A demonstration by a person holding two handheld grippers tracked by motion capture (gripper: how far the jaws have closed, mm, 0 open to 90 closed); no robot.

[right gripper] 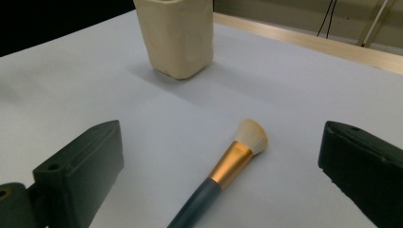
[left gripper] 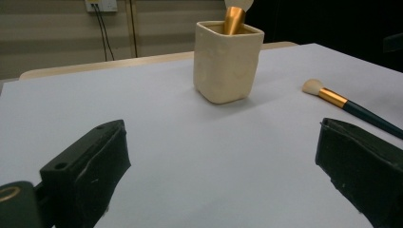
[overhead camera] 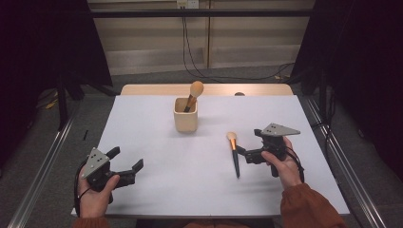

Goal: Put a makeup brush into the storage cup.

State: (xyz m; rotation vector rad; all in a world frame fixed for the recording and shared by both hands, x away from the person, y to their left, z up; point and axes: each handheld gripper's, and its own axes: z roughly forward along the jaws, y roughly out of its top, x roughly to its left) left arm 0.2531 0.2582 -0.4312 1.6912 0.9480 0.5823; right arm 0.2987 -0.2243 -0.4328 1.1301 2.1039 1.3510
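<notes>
A cream square cup (overhead camera: 185, 118) stands at the middle of the white table, holding one brush (overhead camera: 195, 90) with a gold ferrule and a tan head. A second brush (overhead camera: 234, 155) with a dark handle lies flat to the right of the cup, head toward the far side. My right gripper (overhead camera: 248, 141) is open just right of this brush. In the right gripper view the brush (right gripper: 228, 171) lies on the table between the spread jaws, with the cup (right gripper: 176, 35) beyond. My left gripper (overhead camera: 127, 158) is open and empty at the near left, facing the cup (left gripper: 227, 61) and the lying brush (left gripper: 351, 107).
The white table top (overhead camera: 157, 190) rests on a wooden table whose edge (overhead camera: 157, 89) shows at the back. Metal rails (overhead camera: 45, 161) run along both sides. Cables (overhead camera: 190, 57) hang from a wall socket behind the table.
</notes>
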